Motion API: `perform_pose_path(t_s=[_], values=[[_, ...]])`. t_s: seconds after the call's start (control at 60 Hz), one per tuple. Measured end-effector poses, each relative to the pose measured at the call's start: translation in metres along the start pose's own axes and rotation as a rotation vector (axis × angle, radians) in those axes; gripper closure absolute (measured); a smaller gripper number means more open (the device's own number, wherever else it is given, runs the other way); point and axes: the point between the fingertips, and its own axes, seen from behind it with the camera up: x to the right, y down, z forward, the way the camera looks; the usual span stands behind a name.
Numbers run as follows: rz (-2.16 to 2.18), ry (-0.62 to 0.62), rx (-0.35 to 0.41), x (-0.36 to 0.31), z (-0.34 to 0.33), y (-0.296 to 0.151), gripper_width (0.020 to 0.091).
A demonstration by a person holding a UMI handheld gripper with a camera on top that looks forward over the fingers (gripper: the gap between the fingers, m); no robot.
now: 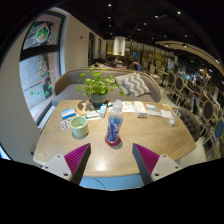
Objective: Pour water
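No readable text anywhere tbh; the water bottle (115, 126) has a blue label but the print is too tiny to make out. It stands upright on a dark coaster (114, 142) mid worktop (150, 135), just ahead of the tool (111, 159), whose fingers are spread wide with nothing between them. A green cup (80, 126) sits to the bottle's left, a potted plant (97, 86) behind it, and papers (140, 107) lie on the far right side. A wall poster (39, 72) hangs off left, also unreadable.
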Motion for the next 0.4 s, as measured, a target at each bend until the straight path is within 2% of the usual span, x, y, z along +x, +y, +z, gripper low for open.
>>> perform_pose_path(t_s=[0.167, 0.4], values=[[0.023, -0.011, -0.006, 0.000, -0.010, 0.005, 0.0250], [-0.048, 0.037, 0.011, 0.013, -0.013, -0.002, 0.0250]])
